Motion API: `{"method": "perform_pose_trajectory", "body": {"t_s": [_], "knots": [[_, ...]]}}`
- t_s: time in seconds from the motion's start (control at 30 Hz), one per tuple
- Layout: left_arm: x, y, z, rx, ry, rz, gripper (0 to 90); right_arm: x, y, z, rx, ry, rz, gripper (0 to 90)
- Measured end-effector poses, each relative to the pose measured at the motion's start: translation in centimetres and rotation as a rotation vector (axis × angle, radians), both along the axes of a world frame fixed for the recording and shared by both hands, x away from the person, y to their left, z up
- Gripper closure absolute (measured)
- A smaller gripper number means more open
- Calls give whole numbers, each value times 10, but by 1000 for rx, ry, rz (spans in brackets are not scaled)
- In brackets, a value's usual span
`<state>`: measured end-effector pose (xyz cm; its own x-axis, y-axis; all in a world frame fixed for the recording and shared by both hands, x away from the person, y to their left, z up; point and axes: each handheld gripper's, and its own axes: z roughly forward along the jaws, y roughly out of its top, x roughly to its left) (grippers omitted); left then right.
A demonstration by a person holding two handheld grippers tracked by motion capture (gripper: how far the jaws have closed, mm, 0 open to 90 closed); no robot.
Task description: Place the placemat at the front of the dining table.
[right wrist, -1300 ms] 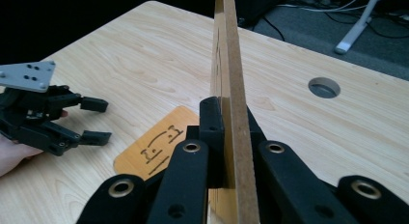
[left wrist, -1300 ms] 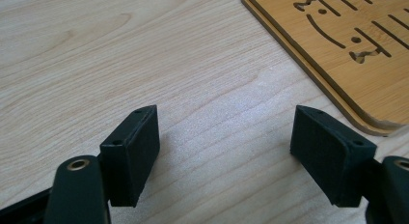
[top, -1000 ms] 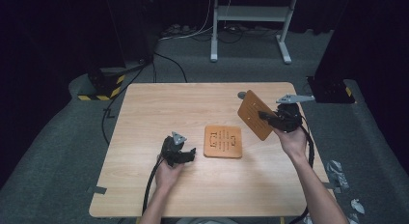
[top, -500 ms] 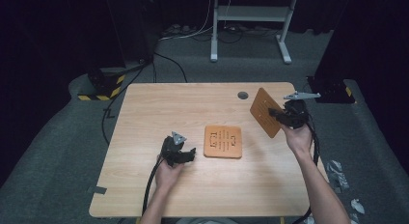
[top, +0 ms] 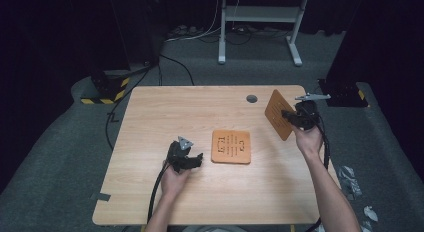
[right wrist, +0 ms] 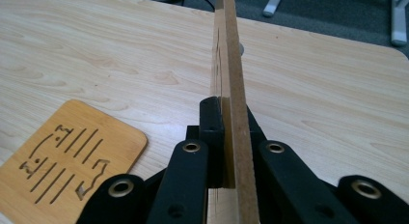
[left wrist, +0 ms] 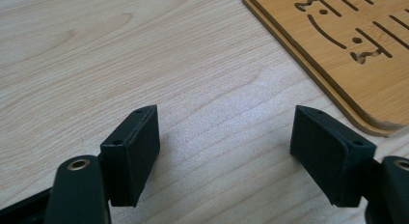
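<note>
Two wooden coasters on a light wood table [top: 150,192]. One, the flat coaster [top: 230,146], lying near the table's middle, slotted pattern facing up, corners rounded; seen also in the left gripper view [left wrist: 347,45] and the right gripper view [right wrist: 62,156]. The other, the lifted coaster [top: 278,114], held up on edge to the right of the flat coaster and a little beyond it, well apart from it, clear of the tabletop. Clamped from both sides by the right gripper [top: 295,117], jaws pressed tight against its two faces; in the right gripper view, the lifted coaster [right wrist: 231,64] running edge-on straight up between the black jaws of the right gripper [right wrist: 226,137]. Behind the flat coaster and to its right, a small grey round cap [top: 251,98] set in the table, just left of the lifted coaster. Left gripper [top: 194,160] resting low just to the left of the flat coaster, near its left edge but not touching it. In its own view, left gripper [left wrist: 226,151] spread wide, jaws far apart with only bare wood grain between them, nothing gripped, the flat coaster's rounded corner just beyond the right jaw.
</note>
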<state>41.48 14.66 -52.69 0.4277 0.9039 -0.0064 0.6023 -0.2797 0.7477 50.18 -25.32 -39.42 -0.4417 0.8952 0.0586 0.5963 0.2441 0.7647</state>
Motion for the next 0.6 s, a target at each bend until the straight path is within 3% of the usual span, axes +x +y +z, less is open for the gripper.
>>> {"method": "perform_pose_trajectory", "body": {"t_s": [0.6], "knots": [[0, 0, 0, 2, 0, 0, 258, 19, 5, -20, -45, 25, -52, 864]]}}
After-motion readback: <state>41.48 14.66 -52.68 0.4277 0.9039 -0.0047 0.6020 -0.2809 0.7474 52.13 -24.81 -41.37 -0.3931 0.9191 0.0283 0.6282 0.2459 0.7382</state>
